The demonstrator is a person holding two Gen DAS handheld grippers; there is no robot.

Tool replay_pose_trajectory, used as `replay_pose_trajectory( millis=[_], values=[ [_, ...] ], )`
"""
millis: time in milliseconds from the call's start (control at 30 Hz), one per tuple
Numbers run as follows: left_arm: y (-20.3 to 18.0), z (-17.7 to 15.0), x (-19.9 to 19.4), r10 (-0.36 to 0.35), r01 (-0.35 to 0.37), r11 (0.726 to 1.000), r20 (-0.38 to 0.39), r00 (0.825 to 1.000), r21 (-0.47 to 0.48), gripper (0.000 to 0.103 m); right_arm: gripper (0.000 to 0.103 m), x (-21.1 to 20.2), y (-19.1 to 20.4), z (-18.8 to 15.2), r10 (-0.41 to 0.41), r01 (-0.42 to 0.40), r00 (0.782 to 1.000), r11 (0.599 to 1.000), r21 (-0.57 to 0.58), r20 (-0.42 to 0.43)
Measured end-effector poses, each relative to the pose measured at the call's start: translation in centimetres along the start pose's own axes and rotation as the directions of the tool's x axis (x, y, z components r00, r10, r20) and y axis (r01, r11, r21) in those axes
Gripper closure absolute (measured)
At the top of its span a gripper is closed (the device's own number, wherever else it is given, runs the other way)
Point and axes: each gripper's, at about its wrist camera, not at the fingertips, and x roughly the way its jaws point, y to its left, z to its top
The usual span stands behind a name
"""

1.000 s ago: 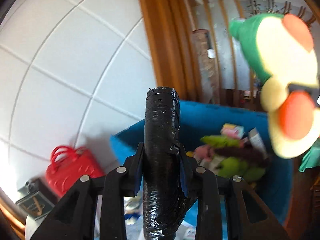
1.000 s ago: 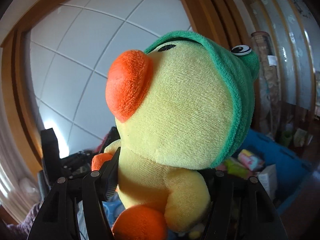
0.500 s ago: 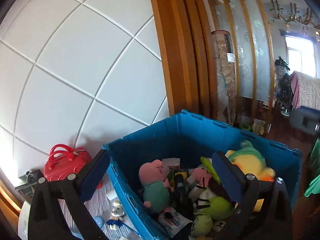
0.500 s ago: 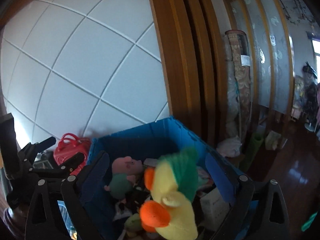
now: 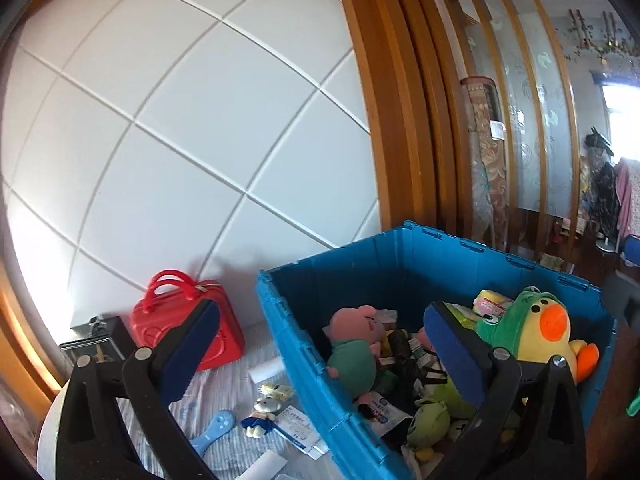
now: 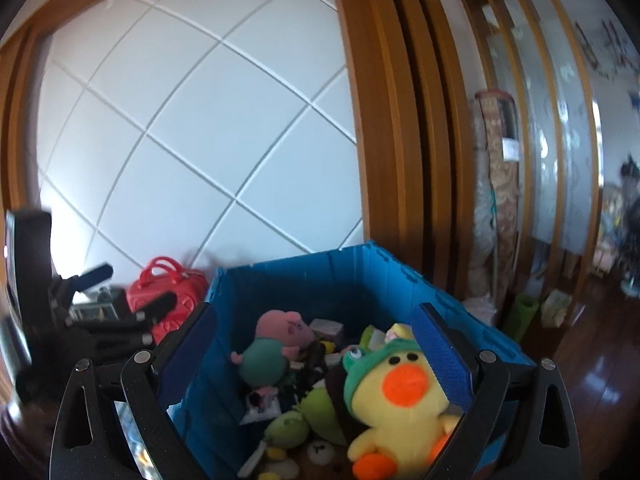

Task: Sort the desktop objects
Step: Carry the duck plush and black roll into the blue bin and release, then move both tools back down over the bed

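We hold the left gripper [image 5: 320, 354] wide open with nothing in it, and the right gripper [image 6: 316, 354] likewise. Ahead of both sits the blue crate [image 5: 404, 248], where the yellow duck plush [image 6: 400, 396] lies between the right gripper's fingers but untouched, beside a pink pig plush [image 5: 354, 344]. Left of the left gripper, on the bench [image 5: 236, 384], stand a red case [image 5: 184, 316] and scattered small toys.
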Motion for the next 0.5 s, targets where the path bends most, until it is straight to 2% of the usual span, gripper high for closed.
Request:
replay_pose_trajectory(
  millis=[167, 367, 500],
  values=[
    [2.3, -2.4, -3.1, 0.072, -0.072, 0.997, 0.042, 0.997, 0.010, 0.000, 0.001, -3.8, 3.8, -2.3, 0.014, -0.009, 0.997, 0.998, -0.064, 0.078],
    [7.1, -5.2, -5.9, 0.076, -0.076, 0.997, 0.013, 0.997, 0.013, 0.000, 0.001, -5.7, 9.1, -3.6, 0.069, -0.063, 0.996, 0.994, -0.087, 0.065],
    [11.7, -7.4, -7.6, 0.110, -0.110, 0.993, 0.000, 0.994, 0.048, 0.000, 0.001, -6.5, 13.3, -4.9, 0.114, -0.112, 0.993, 0.993, -0.039, 0.040]
  ],
)
